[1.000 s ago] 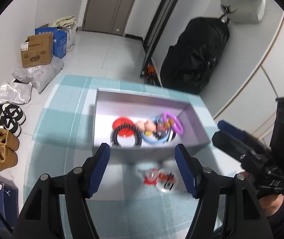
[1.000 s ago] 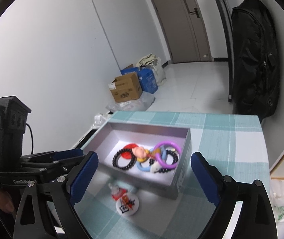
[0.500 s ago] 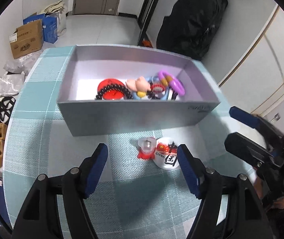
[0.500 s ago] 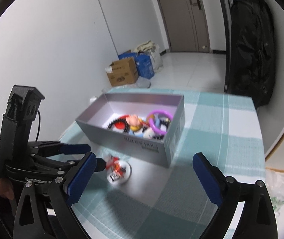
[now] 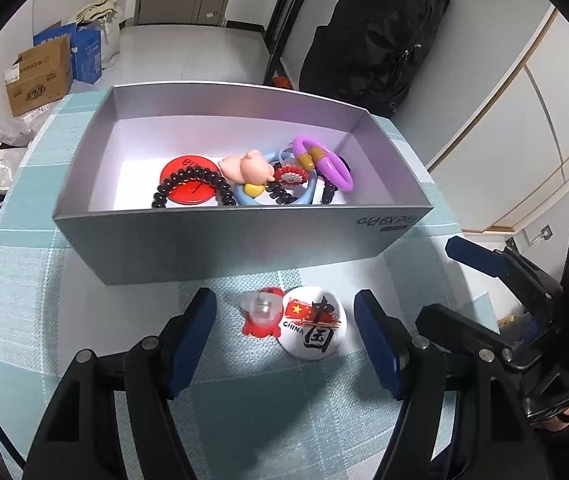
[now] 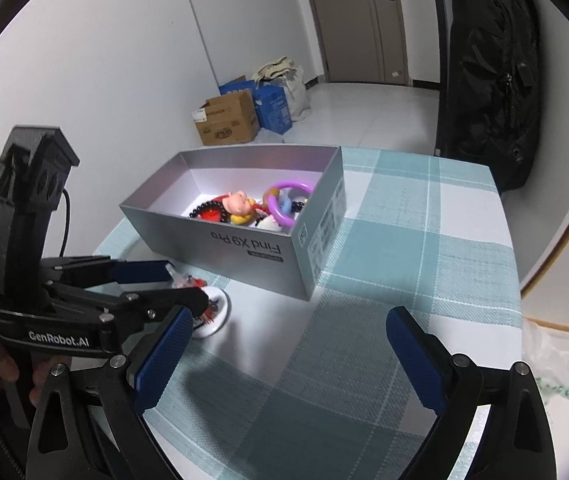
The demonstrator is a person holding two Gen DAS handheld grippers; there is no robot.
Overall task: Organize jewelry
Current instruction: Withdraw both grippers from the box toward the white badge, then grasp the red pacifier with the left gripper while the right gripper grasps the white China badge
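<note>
Left wrist view: the left gripper [image 5: 284, 332] is held with jaws apart, unloaded, straddling a round white badge [image 5: 314, 328] and a red charm [image 5: 262, 314] lying on the checked tablecloth [image 5: 244, 420] just outside the near wall of the grey cardboard box [image 5: 204, 248]. The right gripper [image 6: 288, 354] is likewise spread wide and empty. The glossy, domed badge is judged slippery; its rim should be pinched squarely. Beaded bracelets [image 5: 192, 188] and a purple ring [image 5: 324, 162] are already boxed.

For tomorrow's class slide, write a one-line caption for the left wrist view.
Left gripper open above a white China badge and red pin, before the grey box.
</note>
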